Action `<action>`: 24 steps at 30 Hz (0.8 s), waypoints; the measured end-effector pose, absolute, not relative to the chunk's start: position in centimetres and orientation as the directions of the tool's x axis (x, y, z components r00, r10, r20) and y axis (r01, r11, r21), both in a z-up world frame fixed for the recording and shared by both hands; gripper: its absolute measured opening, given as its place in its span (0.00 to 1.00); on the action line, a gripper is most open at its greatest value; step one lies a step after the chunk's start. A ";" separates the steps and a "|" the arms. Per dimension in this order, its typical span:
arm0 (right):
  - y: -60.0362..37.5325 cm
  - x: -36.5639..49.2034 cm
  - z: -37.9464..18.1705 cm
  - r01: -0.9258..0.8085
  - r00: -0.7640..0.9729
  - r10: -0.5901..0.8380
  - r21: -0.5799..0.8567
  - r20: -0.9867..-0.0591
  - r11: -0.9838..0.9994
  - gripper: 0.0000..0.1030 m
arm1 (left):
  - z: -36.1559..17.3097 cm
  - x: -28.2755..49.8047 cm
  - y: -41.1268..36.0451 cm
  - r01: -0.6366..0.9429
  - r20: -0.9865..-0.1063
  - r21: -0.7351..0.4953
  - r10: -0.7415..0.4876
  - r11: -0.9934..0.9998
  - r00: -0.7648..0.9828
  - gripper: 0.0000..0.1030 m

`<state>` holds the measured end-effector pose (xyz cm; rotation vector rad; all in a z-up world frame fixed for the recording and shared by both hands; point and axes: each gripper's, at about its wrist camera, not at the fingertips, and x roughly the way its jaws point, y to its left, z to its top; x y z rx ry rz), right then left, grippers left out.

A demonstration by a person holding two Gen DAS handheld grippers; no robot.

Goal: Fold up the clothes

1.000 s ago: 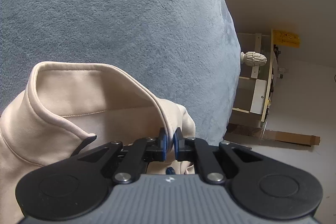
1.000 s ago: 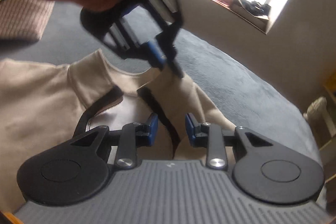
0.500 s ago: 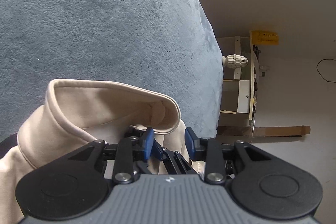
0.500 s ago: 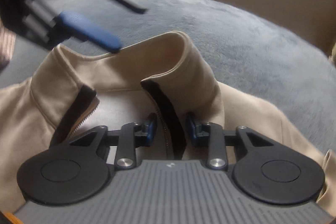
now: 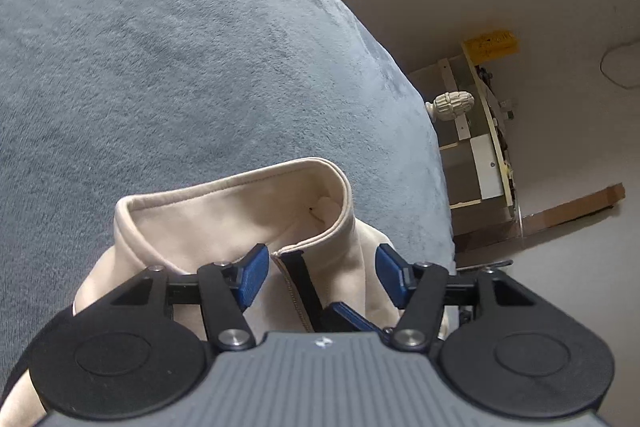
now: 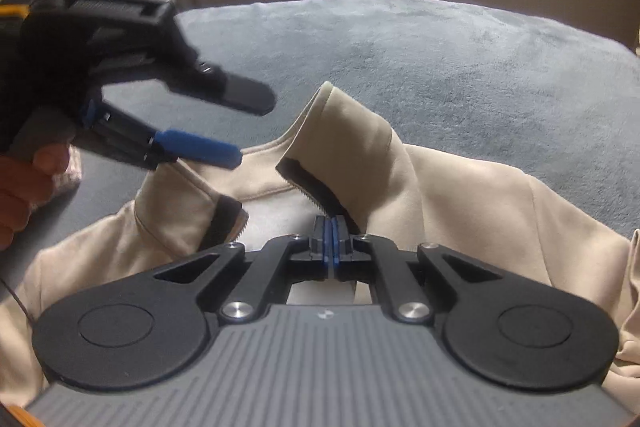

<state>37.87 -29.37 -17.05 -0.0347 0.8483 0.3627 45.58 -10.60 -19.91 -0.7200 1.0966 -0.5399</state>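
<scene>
One hand (image 6: 24,187) at the far left holds the left gripper (image 6: 248,129), its jaws wide after opening, empty, above the collar (image 5: 240,203) of one beige zip-up top (image 6: 480,195). The top lies on one blue-grey blanket (image 5: 160,47). Right of the collar's centre, the right gripper (image 6: 330,243) has just closed, pads together at the dark zipper edge (image 6: 316,193); whether fabric is pinched I cannot tell. The top's lower part is cut off.
</scene>
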 end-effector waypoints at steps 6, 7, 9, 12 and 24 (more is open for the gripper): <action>-28.1 32.6 -16.4 -0.364 0.638 0.175 -0.093 -0.750 0.927 0.45 | -19.7 45.6 -14.2 0.203 -0.673 -0.623 -0.651 0.755 0.352 0.62; -27.9 31.9 -16.5 -0.368 0.635 0.153 -0.122 -0.757 0.922 0.45 | -19.9 45.6 -14.7 0.206 -0.686 -0.611 -0.641 0.765 0.345 0.59; -27.7 31.0 -17.4 -0.374 0.619 0.111 -0.168 -0.777 0.912 0.45 | -20.2 45.8 -15.4 0.209 -0.709 -0.586 -0.620 0.783 0.337 0.44; -27.5 30.4 -19.1 -0.370 0.605 0.027 -0.251 -0.796 0.895 0.43 | -20.3 45.8 -16.2 0.213 -0.740 -0.544 -0.584 0.811 0.334 0.15; -38.9 30.4 -15.9 -0.164 0.442 0.492 0.472 -0.750 0.866 0.05 | -17.6 44.3 -10.6 -0.006 -0.766 -0.636 -0.630 0.772 0.129 0.10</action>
